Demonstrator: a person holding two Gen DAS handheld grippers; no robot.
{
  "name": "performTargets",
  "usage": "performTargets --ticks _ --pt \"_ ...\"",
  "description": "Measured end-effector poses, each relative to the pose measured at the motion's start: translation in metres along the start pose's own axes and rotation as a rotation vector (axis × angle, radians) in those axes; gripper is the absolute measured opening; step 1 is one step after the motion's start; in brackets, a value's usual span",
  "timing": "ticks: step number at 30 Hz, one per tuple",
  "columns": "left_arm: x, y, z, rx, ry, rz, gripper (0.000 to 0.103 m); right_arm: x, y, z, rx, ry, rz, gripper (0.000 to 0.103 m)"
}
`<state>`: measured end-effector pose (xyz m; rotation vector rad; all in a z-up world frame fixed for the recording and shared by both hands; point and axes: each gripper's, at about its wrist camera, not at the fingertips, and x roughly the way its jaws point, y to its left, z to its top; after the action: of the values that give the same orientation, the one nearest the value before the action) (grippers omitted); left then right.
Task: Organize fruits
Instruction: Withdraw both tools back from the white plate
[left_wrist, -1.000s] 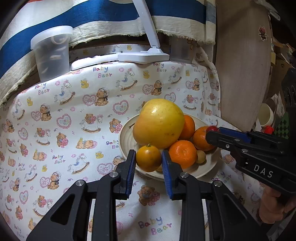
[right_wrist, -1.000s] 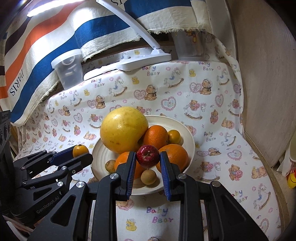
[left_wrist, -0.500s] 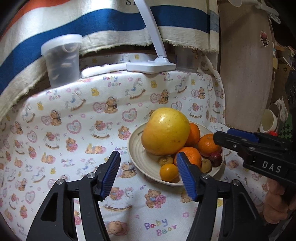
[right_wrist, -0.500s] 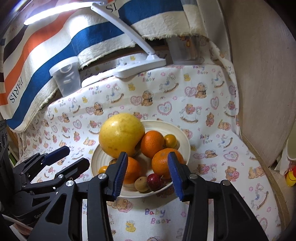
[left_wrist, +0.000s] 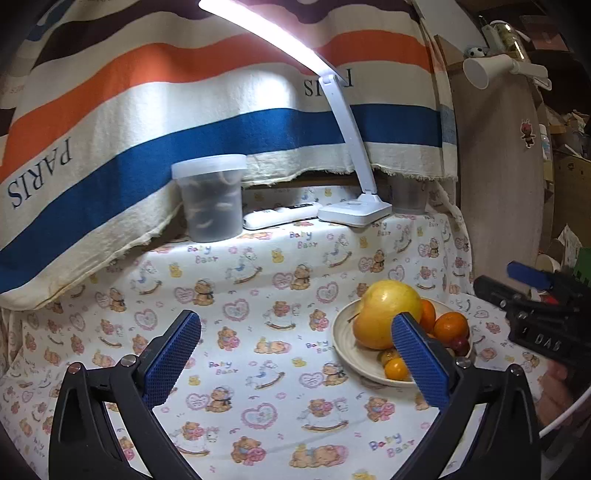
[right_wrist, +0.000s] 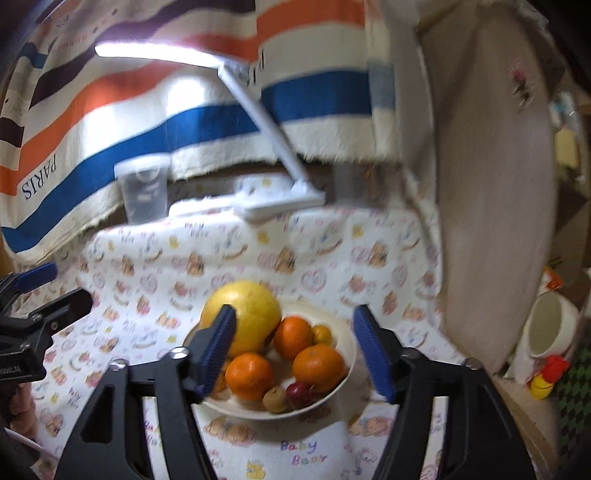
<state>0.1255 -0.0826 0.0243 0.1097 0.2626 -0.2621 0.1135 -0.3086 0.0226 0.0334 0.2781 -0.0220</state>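
A cream plate (left_wrist: 343, 345) (right_wrist: 347, 373) on the bear-print cloth holds a big yellow pomelo (left_wrist: 384, 314) (right_wrist: 247, 317), several oranges (right_wrist: 249, 374), a small red fruit (right_wrist: 299, 393), a brown kiwi-like fruit (right_wrist: 275, 399) and a small orange citrus (left_wrist: 396, 368). My left gripper (left_wrist: 295, 363) is open and empty, raised to the left of the plate. My right gripper (right_wrist: 297, 350) is open and empty, above and in front of the plate. Each gripper shows at the edge of the other's view (left_wrist: 532, 295) (right_wrist: 37, 306).
At the back stand a lidded plastic tub (left_wrist: 210, 195), a white remote (left_wrist: 280, 218), a lit white desk lamp (left_wrist: 354, 212) and a striped PARIS cloth (left_wrist: 147, 122). A wooden board (right_wrist: 495, 206) leans at the right, with a white mug (right_wrist: 546, 328) beside it.
Both grippers let go of their fruit, the small orange citrus and the red fruit, onto the plate, opened wide and pulled back and up. The left view has shifted left.
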Motion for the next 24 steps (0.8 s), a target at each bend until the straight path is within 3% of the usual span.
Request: performTargets --ticks 3,4,7,10,14,24 --pt "-0.001 0.008 -0.007 -0.027 -0.023 0.013 0.103 -0.005 -0.001 0.000 0.011 -0.036 0.001 0.080" --pt "-0.001 0.010 -0.008 -0.037 -0.019 0.007 0.103 -0.005 -0.001 0.000 0.010 -0.038 0.005 0.086" --pt "-0.002 0.014 -0.009 -0.058 -0.023 0.001 0.103 -0.005 -0.001 -0.001 0.017 -0.050 -0.009 0.091" --pt "-0.003 0.014 -0.015 -0.057 -0.031 0.017 0.103 -0.001 0.000 -0.003 0.021 -0.033 -0.001 0.103" --pt "0.003 0.008 -0.018 -0.043 0.014 0.014 0.103 0.000 0.002 -0.006 0.016 -0.028 -0.001 0.103" --pt "0.004 0.007 -0.019 -0.049 0.017 0.012 0.103 0.003 0.014 -0.007 -0.034 -0.005 -0.014 0.103"
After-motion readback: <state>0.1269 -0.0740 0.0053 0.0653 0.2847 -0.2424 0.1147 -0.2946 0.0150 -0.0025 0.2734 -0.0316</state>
